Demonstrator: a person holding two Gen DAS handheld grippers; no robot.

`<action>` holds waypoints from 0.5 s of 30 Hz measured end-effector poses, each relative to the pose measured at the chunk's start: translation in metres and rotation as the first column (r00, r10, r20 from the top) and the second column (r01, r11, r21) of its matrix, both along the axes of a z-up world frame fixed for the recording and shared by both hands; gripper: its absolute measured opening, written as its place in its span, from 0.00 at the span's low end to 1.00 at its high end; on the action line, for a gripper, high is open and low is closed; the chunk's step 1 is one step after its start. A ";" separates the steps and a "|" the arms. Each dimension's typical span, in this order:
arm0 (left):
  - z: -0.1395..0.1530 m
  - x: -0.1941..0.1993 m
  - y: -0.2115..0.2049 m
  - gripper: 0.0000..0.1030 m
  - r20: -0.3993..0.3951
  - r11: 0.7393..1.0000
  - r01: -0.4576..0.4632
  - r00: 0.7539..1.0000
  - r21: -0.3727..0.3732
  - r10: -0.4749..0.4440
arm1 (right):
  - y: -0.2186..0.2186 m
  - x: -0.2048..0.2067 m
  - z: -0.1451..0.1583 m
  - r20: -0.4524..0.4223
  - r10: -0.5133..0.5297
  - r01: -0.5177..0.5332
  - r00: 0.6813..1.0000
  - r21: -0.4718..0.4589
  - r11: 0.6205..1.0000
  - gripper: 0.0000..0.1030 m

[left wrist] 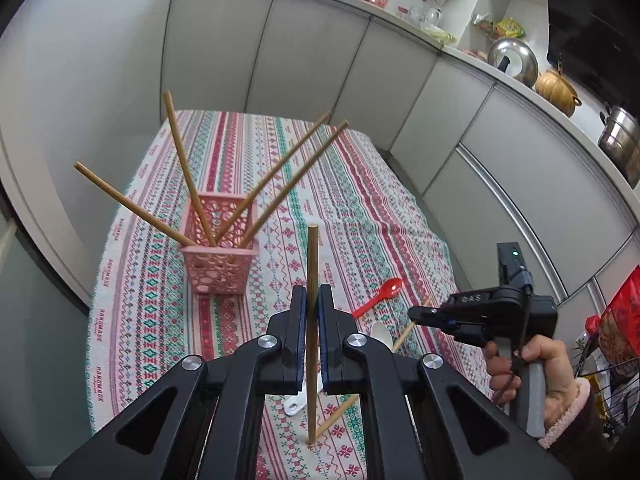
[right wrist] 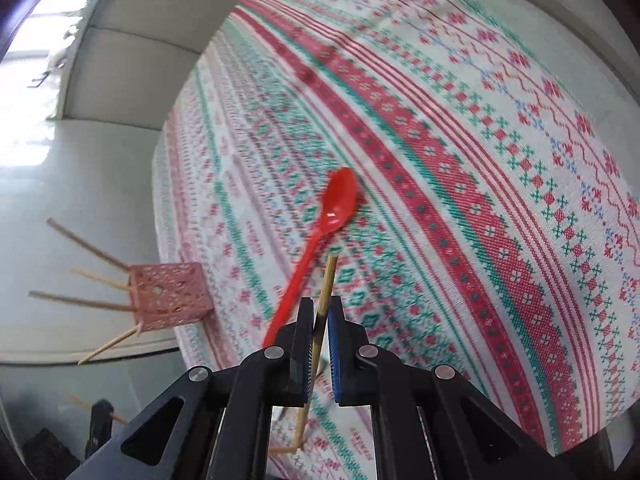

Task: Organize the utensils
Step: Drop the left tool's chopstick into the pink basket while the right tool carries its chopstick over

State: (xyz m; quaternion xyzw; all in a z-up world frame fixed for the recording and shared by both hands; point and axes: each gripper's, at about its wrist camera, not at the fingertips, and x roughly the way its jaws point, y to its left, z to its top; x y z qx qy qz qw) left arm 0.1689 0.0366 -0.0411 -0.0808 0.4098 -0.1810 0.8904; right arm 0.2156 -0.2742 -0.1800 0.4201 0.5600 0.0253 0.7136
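Note:
My left gripper point(left wrist: 313, 300) is shut on a wooden chopstick point(left wrist: 312, 256) that stands upright over the patterned tablecloth point(left wrist: 360, 200). Behind it to the left a pink openwork basket point(left wrist: 218, 260) holds several chopsticks fanned outward. To the right, a hand point(left wrist: 532, 368) holds my right gripper point(left wrist: 414, 314), which is shut on a second chopstick point(left wrist: 352, 400) slanting down to the cloth. In the right wrist view that chopstick point(right wrist: 329, 280) runs between the right gripper's point(right wrist: 320, 312) fingers. A red plastic spoon point(right wrist: 340, 204) lies just past them. A white spoon point(left wrist: 380, 334) lies partly hidden behind my left fingers.
The pink basket point(right wrist: 168, 296) sits at the cloth's left side in the right wrist view. White cabinet doors point(left wrist: 304, 52) ring the table. The counter above carries a steel lid point(left wrist: 514, 60), an orange pot point(left wrist: 558, 88) and a steel pot point(left wrist: 620, 136). A wire rack with bags point(left wrist: 616, 344) stands at far right.

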 end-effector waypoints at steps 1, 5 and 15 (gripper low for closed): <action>0.002 0.000 0.003 0.05 0.010 1.000 -0.008 1.000 -0.002 0.008 | 0.002 -0.002 0.008 0.022 0.013 -0.013 1.000 -0.007 1.000 0.06; 0.014 -0.005 0.014 0.05 0.060 0.999 -0.052 0.997 -0.013 0.053 | 0.009 -0.014 0.040 0.114 0.050 -0.046 0.992 -0.037 0.998 0.05; 0.054 -0.016 0.044 0.05 0.209 0.990 -0.130 0.968 -0.059 0.140 | 0.015 -0.037 0.115 0.330 0.105 -0.065 0.938 -0.131 0.989 0.05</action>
